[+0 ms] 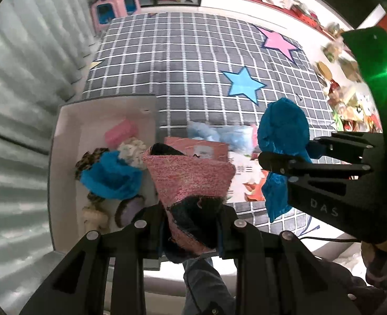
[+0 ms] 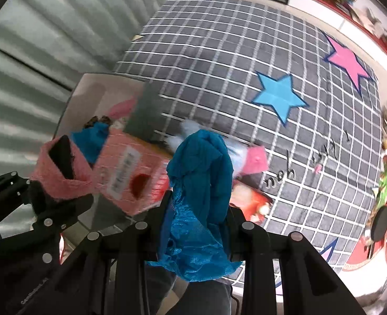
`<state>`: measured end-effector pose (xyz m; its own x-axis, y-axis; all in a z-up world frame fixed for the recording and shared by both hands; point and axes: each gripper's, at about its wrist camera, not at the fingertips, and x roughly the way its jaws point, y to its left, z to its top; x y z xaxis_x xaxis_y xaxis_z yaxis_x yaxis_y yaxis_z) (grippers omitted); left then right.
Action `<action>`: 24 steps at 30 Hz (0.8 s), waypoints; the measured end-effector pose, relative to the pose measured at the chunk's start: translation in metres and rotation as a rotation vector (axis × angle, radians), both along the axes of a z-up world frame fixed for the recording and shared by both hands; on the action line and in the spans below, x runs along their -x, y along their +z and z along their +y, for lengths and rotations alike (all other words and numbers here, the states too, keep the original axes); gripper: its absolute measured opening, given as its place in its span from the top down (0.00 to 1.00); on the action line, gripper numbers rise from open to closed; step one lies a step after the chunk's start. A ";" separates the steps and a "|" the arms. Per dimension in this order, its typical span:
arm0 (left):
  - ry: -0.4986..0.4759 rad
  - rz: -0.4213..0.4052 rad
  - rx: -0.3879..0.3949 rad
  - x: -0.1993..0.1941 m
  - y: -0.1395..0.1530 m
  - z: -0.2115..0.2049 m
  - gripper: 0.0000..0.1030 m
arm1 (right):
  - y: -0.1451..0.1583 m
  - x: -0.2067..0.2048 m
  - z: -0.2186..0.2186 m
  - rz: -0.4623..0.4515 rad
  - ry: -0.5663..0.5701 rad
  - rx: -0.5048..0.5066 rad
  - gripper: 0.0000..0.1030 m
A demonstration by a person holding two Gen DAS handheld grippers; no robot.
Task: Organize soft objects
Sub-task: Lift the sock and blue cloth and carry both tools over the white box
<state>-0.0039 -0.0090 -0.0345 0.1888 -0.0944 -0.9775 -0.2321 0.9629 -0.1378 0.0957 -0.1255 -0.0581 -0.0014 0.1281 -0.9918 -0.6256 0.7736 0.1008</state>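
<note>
Both jaws are closed on cloth: the left gripper pinches a pink sock, the right gripper a blue cloth. They hang above the grey checked mat, beside a white box with more soft things.

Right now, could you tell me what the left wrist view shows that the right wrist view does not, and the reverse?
Only the left wrist view looks into the white box, showing a blue cloth, pink item and patterned soft pieces inside. Only the right wrist view shows handwriting on the mat. Both show the checked mat with its blue star and pink star, the left gripper shut on a pink knitted cloth, and the right gripper shut on a blue crumpled cloth.
</note>
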 end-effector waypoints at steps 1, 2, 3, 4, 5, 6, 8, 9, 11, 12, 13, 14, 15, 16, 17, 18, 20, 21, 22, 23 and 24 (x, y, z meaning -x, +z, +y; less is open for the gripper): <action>0.011 -0.001 -0.001 0.003 0.000 0.004 0.70 | 0.002 0.003 0.006 -0.002 0.014 -0.003 0.68; 0.022 -0.002 -0.002 0.005 0.001 0.008 0.70 | 0.003 0.005 0.012 -0.004 0.027 -0.004 0.68; 0.040 -0.003 -0.005 0.009 0.001 0.014 0.70 | 0.004 0.007 0.017 -0.007 0.039 -0.006 0.68; 0.051 -0.004 -0.007 0.012 0.002 0.018 0.70 | 0.006 0.010 0.024 -0.010 0.053 -0.007 0.68; 0.064 -0.006 -0.009 0.015 0.002 0.023 0.70 | 0.007 0.012 0.029 -0.012 0.066 -0.008 0.68; 0.083 -0.007 -0.008 0.019 0.003 0.028 0.70 | 0.008 0.014 0.034 -0.014 0.077 -0.009 0.68; 0.107 -0.009 -0.008 0.025 0.004 0.036 0.70 | 0.010 0.017 0.044 -0.018 0.101 -0.011 0.68; 0.123 -0.009 -0.010 0.028 0.003 0.041 0.70 | 0.011 0.020 0.049 -0.018 0.115 -0.011 0.68; 0.145 -0.008 -0.015 0.034 0.003 0.048 0.70 | 0.012 0.023 0.058 -0.019 0.136 -0.009 0.68; 0.160 -0.007 -0.016 0.037 0.002 0.052 0.70 | 0.012 0.025 0.063 -0.020 0.149 -0.008 0.68; 0.174 -0.005 -0.014 0.040 0.001 0.056 0.70 | 0.013 0.027 0.068 -0.021 0.160 -0.006 0.68; 0.187 -0.003 -0.012 0.044 0.000 0.060 0.70 | 0.013 0.029 0.071 -0.020 0.171 -0.005 0.68; 0.205 0.000 -0.011 0.048 -0.001 0.064 0.70 | 0.013 0.031 0.075 -0.020 0.182 -0.005 0.68; 0.216 0.001 -0.010 0.052 -0.002 0.068 0.70 | 0.013 0.032 0.080 -0.021 0.194 -0.004 0.68; 0.230 0.003 -0.008 0.055 -0.003 0.072 0.70 | 0.013 0.034 0.083 -0.021 0.204 -0.003 0.68; 0.248 0.007 -0.007 0.059 -0.004 0.077 0.70 | 0.013 0.035 0.087 -0.020 0.214 -0.002 0.68; 0.284 0.016 -0.017 0.065 -0.007 0.082 0.70 | 0.013 0.038 0.094 -0.018 0.232 -0.001 0.68; 0.297 0.020 -0.018 0.069 -0.008 0.085 0.70 | 0.012 0.039 0.097 -0.017 0.241 -0.001 0.68; 0.310 0.027 -0.020 0.072 -0.010 0.089 0.70 | 0.012 0.041 0.101 -0.016 0.251 0.001 0.68; 0.322 0.033 -0.023 0.075 -0.012 0.091 0.70 | 0.012 0.043 0.103 -0.015 0.260 0.002 0.68; 0.333 0.039 -0.025 0.078 -0.014 0.094 0.70 | 0.011 0.044 0.106 -0.014 0.269 0.003 0.68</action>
<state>-0.0821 0.0849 -0.0489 0.1672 -0.0096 -0.9859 -0.5394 0.8361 -0.0996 0.0515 -0.0191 -0.0473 -0.0209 0.1218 -0.9923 -0.8102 0.5795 0.0882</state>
